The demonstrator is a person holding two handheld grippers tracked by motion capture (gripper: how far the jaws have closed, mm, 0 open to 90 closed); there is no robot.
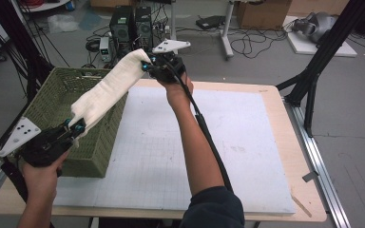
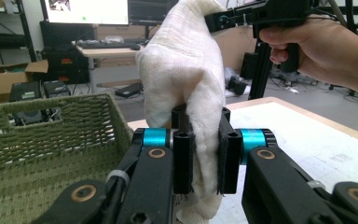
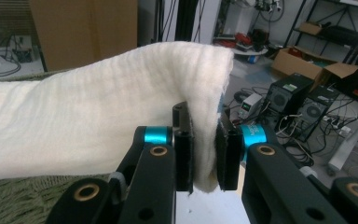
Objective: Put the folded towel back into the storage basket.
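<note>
High overhead view; two close gripper views sharing towel (image 1: 105, 90).

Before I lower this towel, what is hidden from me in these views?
- Basket floor: in the high view the towel and left tongs cover part of it; in the left gripper view the near wall hides it.
- Towel's lower end: cut off by the bottom edge in the left gripper view.
- Towel's far end: past the left edge in the right gripper view.

Cloth (image 2: 182, 70) end w/in jaws hidden (both gripper views); basket (image 1: 57, 102) interior partly covered.
</note>
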